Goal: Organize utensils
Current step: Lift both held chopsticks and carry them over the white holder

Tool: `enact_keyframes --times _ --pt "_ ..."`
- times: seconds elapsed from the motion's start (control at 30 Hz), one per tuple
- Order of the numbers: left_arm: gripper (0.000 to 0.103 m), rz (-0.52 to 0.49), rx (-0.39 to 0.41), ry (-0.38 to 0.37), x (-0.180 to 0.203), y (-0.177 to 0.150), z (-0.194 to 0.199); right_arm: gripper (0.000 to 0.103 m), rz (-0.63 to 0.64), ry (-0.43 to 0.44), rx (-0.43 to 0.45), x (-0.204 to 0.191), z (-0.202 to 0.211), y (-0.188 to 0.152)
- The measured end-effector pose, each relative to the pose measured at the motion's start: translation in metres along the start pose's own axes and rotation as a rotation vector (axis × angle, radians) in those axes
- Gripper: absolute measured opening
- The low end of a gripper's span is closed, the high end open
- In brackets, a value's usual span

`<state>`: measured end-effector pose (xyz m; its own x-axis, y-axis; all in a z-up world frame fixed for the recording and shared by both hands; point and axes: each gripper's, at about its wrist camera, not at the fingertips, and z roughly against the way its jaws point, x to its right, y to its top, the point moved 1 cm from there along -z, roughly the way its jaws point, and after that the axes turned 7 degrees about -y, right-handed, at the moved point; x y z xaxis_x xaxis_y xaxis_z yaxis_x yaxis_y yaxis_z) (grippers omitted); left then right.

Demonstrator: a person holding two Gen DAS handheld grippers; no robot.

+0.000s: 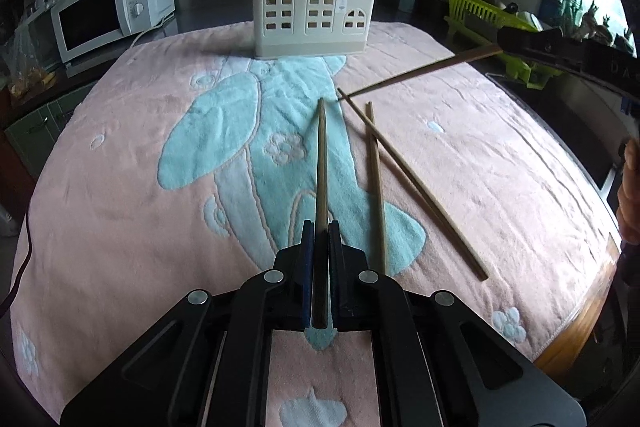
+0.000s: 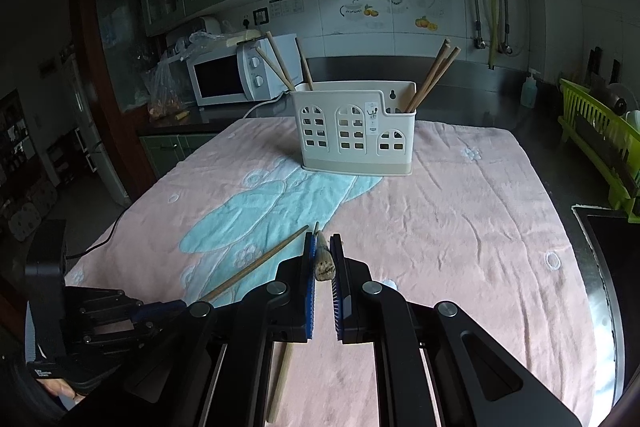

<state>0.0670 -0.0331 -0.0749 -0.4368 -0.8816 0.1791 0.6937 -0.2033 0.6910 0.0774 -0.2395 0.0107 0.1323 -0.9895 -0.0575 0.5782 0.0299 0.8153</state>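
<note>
While both grippers are held low over the towel [image 1: 500, 155], each is closed on one chopstick. In the left wrist view, the left gripper [image 1: 320, 227] is seen at lower centre, its jaws drawn together on a wooden chopstick [image 1: 321, 163] that runs straight forward toward the centre of the frame, lengthwise between the pads. The right gripper [image 1: 532, 41] is seen at the right edge of that view, where a second chopstick [image 1: 416, 73] is clamped by its thick end and slants down toward frame centre, its tip at the towel. In the right wrist view, the right gripper [image 2: 323, 239] is shown at lower centre, with the butt end of its chopstick [image 2: 323, 261] pinched between the blue pads.

Two loose chopsticks [image 1: 416, 183] are counted on the towel right of centre in the left wrist view; they cross near their far ends. Whether they touch the held tips cannot be told. One utensil holder [image 2: 356, 127] is placed at upper centre. From the right wrist view, three sticks are counted at its left end and two at its right.

The chopsticks are slender, tapered rods of brown wood. The holder is a cream plastic box, stepped at the top and pierced with arched, window-shaped openings. The towel is pink terry cloth with a raised turquoise figure and small flower outlines. One white microwave [image 2: 240, 75] is seen at upper left, and one lime-green slatted dish rack [image 2: 596, 147] at the right edge.
</note>
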Motion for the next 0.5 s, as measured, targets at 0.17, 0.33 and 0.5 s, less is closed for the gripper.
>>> enact_keyframes --times 0.17,0.33,0.5 --pt "0.005 0.000 0.101 0.004 -0.002 0.019 0.018 0.007 0.003 0.002 0.013 -0.002 0.002 0.005" --pt "0.005 -0.002 0.194 -0.001 -0.001 0.040 0.029 0.007 0.006 0.004 0.021 -0.003 0.002 0.010" --pt "0.005 0.000 0.214 -0.018 -0.003 0.056 0.028 0.007 0.017 0.005 0.028 -0.005 0.000 0.017"
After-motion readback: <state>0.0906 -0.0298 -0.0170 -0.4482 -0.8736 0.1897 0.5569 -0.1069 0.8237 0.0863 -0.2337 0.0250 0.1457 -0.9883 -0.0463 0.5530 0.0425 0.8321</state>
